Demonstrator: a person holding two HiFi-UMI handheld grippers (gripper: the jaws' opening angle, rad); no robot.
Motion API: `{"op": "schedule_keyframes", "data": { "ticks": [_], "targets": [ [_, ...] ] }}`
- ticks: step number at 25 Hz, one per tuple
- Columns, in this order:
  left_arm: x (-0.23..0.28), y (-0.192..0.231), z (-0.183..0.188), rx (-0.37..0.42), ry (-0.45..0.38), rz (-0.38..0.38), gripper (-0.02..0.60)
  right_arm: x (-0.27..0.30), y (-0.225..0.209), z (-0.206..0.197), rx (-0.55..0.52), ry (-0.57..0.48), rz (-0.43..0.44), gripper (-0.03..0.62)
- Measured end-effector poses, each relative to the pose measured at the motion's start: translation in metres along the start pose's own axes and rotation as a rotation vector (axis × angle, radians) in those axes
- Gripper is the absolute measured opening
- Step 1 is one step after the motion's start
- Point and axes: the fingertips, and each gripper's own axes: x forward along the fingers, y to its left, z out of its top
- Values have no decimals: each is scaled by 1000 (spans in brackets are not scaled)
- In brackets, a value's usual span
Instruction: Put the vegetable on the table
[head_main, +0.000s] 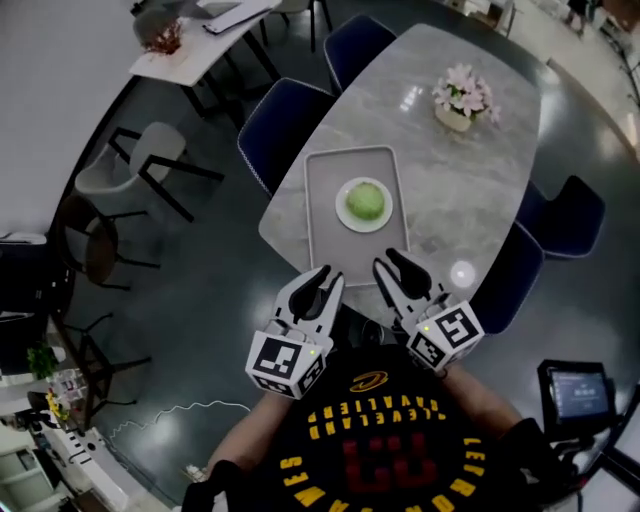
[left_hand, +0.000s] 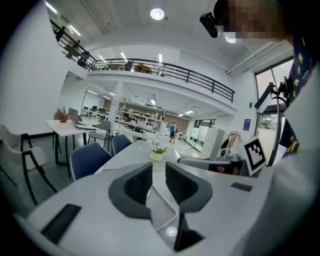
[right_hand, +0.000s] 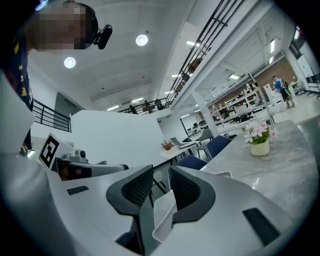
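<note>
At the counter's near end lies a grey tray, its long side running away from the person. On it is a white plate carrying the vegetable, a round pale-green head, cabbage or lettuce by the look. A pot of pink flowers stands well apart toward the far end, and navy chairs are drawn up along the counter's left edge.

The left tool and the right tool both point at the tray's near rim, one by each near corner. In the left gripper view the jaws stand a narrow gap apart, and the tray shows its rounded corner in and under that gap. In the right gripper view the jaws are likewise narrowly apart over the tray at its other corner. In neither view do the pads seem to bear on the rim, so I judge that both tools hold nothing.

The tray sits flat on the counter with the vegetable upright on its plate, so the setting-down looks done. The step in hand is the letting go.

The next move calls for drawing both tools straight back and level, clear of the rim. A jaw that hooks the rim could drag the tray toward the near edge, which is close by.

The task sentence does not settle whether the vegetable should also come off the plate onto bare counter. If it should, a tool would have to open much wider than it stands now to take that round head.
</note>
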Motion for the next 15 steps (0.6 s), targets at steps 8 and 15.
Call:
{"op": "schedule_keyframes", "data": {
  "ticks": [8, 15],
  "targets": [
    [55, 57, 18, -31, 42, -149, 94, 54, -35, 14, -20, 44, -165, 152],
    [93, 98, -6, -44, 140, -236, 103, 75, -69, -16, 126, 106, -304, 181]
  ]
}}
